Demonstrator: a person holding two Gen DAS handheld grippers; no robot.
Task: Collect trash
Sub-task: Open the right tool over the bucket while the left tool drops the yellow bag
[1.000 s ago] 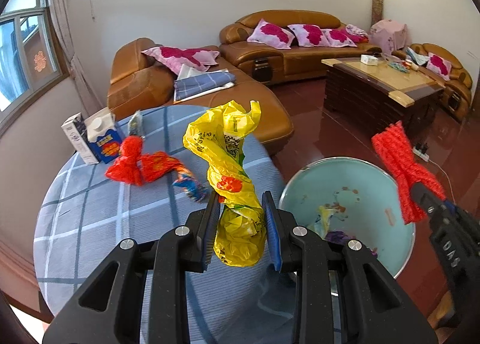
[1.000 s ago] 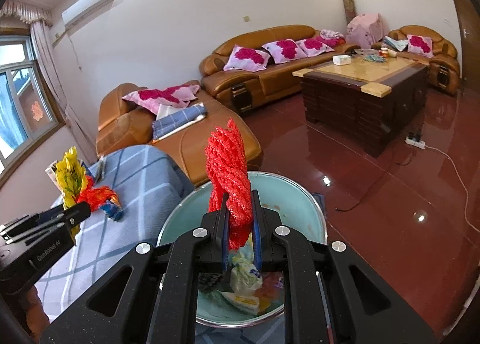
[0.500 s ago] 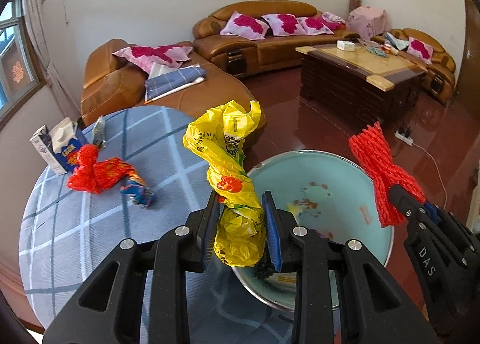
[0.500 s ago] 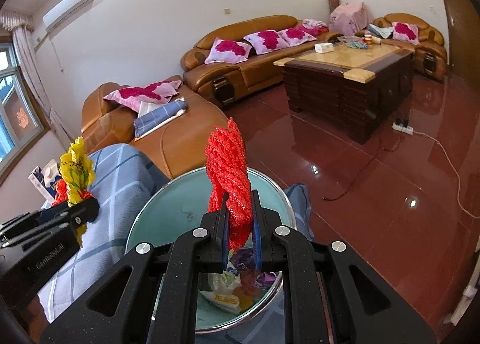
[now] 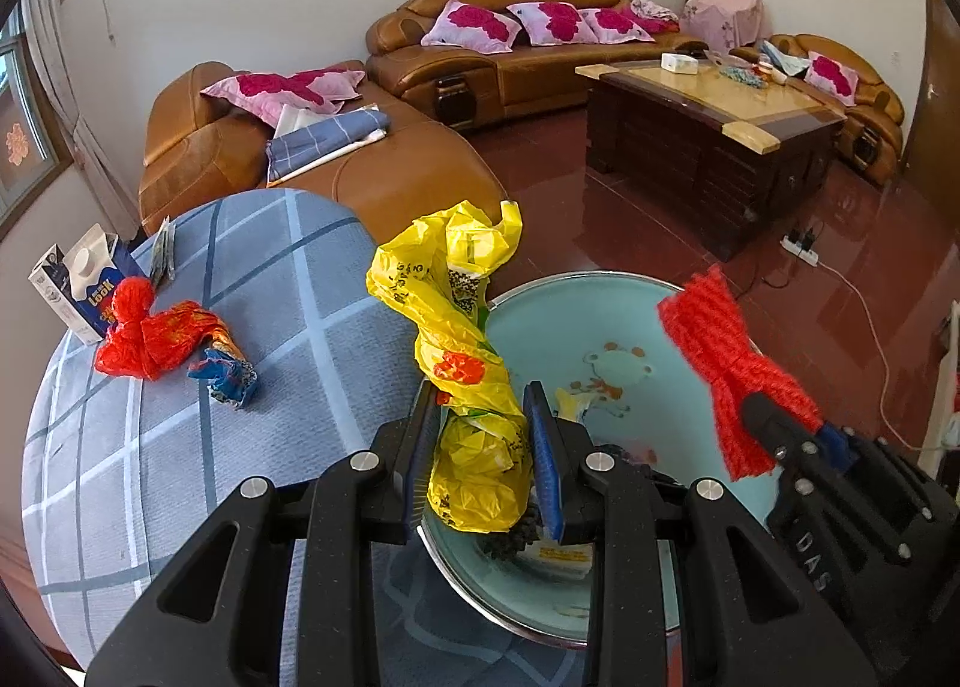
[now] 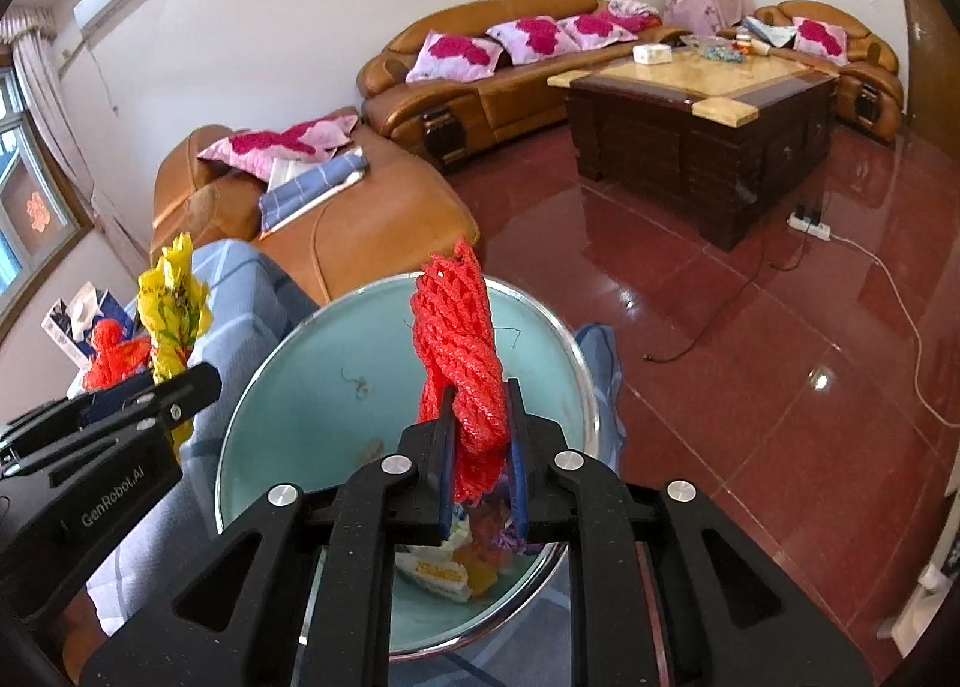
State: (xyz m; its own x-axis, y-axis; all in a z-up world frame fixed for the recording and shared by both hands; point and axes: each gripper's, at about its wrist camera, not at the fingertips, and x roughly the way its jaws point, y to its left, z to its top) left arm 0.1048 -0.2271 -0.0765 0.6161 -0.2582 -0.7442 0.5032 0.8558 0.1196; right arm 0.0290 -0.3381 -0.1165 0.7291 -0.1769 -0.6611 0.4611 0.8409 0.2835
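Observation:
My left gripper (image 5: 483, 453) is shut on a crumpled yellow plastic bag (image 5: 462, 339) and holds it over the near rim of a light-blue basin (image 5: 606, 321). My right gripper (image 6: 480, 447) is shut on a bundle of red mesh netting (image 6: 459, 351) and holds it above the same basin (image 6: 300, 399), which has several scraps of trash in its bottom. The netting also shows in the left wrist view (image 5: 726, 351), and the yellow bag shows in the right wrist view (image 6: 171, 309).
On the round table with a blue checked cloth (image 5: 180, 447) lie a red plastic bag (image 5: 150, 333), a blue wrapper (image 5: 225, 372) and a milk carton (image 5: 78, 285). Beyond are brown sofas (image 5: 522, 51), a dark coffee table (image 5: 714, 129) and a red tiled floor with a cable (image 6: 888, 291).
Both grippers have swung right from the table toward the basin, carrying their loads. The basin now sits below both of them and looks larger.

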